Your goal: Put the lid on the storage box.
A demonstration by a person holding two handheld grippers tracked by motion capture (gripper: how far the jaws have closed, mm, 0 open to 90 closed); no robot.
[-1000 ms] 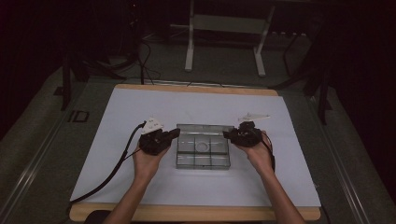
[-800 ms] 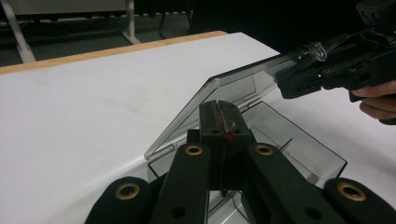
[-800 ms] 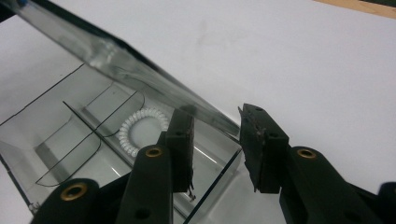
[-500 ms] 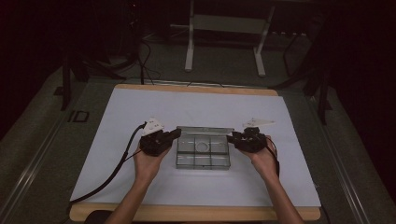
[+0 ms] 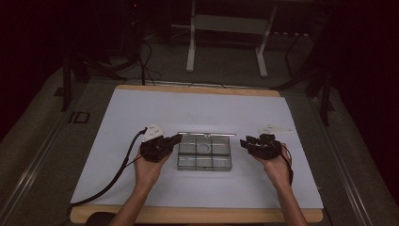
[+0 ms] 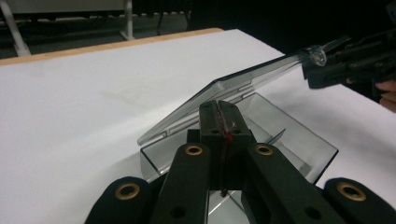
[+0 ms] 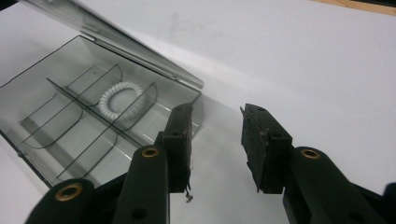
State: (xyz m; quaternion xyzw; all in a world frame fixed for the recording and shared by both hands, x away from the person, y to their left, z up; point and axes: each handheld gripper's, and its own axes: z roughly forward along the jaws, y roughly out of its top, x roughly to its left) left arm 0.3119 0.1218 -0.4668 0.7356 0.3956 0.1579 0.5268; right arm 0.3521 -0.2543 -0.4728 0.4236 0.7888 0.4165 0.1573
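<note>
- The left gripper (image 5: 175, 140), held in the person's left hand (image 5: 149, 165), is resting at the left end of a clear plastic compartment box (image 5: 205, 151) with its two black jaws pressed together.
- In the left gripper view, that gripper (image 6: 219, 109) is showing its jaws closed over the near wall of the box (image 6: 299, 140); whether the wall is actually being pinched between them cannot be told.
- The right gripper (image 5: 245, 141), held in the person's right hand (image 5: 277, 165), is hovering just beside the right end of the box, with its jaws standing apart and nothing between them; they have just been opening.
- In the right gripper view, the right gripper (image 7: 217, 116) is pointing at bare white surface next to the corner of the box (image 7: 60, 116), not touching it.
- The box is sitting near the middle of the white-covered table (image 5: 197, 110), between the two grippers, with its compartments exposed.
- Its transparent lid (image 6: 243, 81) is standing open, hinged along the far long side and tilting upward, as the left gripper view is showing.
- A white coiled ring (image 7: 121, 98), like a spiral hair tie, is lying in one of the box's middle compartments; from the high view it (image 5: 204, 148) is sitting in the back row.
- A black cable (image 5: 110, 176) is trailing from the left gripper toward the near edge of the table.
</note>
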